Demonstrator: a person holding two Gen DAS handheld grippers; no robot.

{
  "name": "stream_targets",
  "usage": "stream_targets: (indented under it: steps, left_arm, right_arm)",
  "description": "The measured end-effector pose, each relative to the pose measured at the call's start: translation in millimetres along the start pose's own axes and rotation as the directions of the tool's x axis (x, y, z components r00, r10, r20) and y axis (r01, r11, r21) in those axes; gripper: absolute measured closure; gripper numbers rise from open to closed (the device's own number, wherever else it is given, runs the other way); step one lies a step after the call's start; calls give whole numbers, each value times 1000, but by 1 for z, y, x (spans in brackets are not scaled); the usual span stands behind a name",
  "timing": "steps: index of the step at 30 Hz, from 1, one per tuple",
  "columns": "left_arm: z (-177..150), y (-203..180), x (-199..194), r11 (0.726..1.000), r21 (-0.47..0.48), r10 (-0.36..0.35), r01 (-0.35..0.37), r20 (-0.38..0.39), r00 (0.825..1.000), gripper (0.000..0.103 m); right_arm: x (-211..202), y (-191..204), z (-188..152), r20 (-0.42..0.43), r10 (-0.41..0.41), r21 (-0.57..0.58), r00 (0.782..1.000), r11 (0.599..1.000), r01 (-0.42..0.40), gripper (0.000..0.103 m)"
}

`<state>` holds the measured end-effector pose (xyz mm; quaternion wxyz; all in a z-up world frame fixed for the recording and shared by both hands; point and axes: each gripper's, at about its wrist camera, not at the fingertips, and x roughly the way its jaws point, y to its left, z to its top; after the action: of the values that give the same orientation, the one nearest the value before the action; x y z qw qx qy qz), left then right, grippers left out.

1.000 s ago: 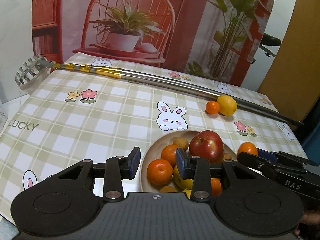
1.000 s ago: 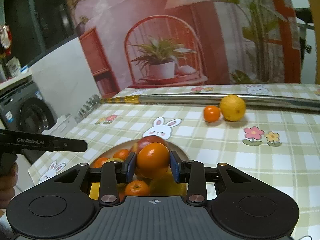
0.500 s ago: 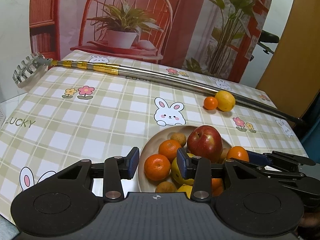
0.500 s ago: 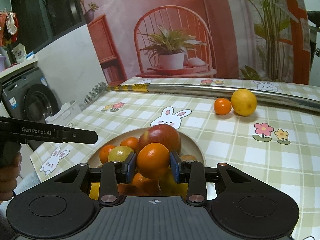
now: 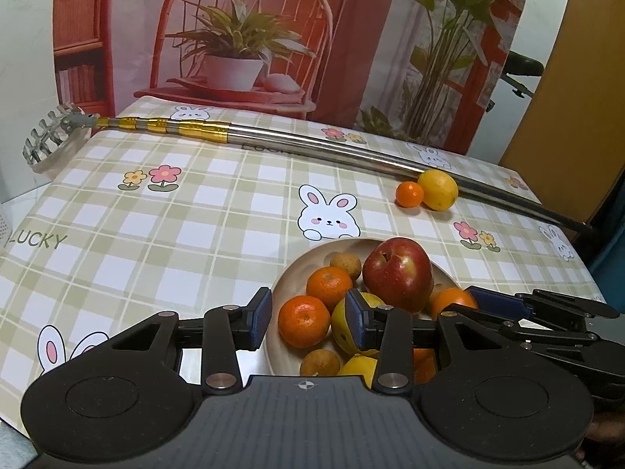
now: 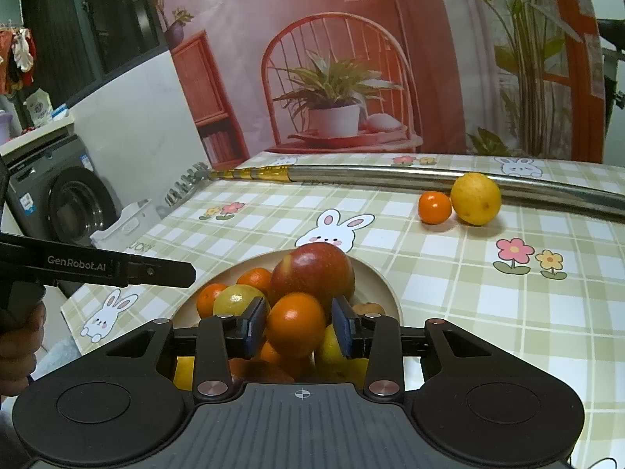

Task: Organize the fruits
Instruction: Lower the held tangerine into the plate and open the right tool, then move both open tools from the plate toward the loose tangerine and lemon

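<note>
A beige plate holds a red apple, several tangerines, a yellow-green citrus and small brown fruits. My left gripper is open just above the plate's near left side, and a tangerine lying in the plate shows between its pads. My right gripper is shut on an orange, held low over the pile in front of the apple. A small orange and a lemon lie loose on the far side of the tablecloth.
A long metal pole with a rake-like head lies across the far side of the table, touching the lemon. The table's right edge is near the plate. A hand holds the left gripper at the left edge; a washing machine stands beyond.
My right gripper has carried the orange forward and down until it sits over the pile in the plate. My left gripper has edged closer to the plate.
</note>
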<state>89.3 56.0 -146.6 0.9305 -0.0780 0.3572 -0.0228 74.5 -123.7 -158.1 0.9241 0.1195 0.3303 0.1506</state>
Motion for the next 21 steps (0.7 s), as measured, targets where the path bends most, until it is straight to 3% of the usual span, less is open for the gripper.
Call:
stream_targets:
  steps: [11, 21]
  left_arm:
    - [-3, 0, 1, 1000, -2, 0, 0, -3, 1000, 60]
    - [-5, -1, 1, 1000, -4, 2, -2, 2, 1000, 60]
  right_arm:
    - [-5, 0, 3, 19, -11, -4, 1000, 1000, 11, 68]
    - [-19, -24, 8, 66, -86, 51, 994, 995, 83, 68]
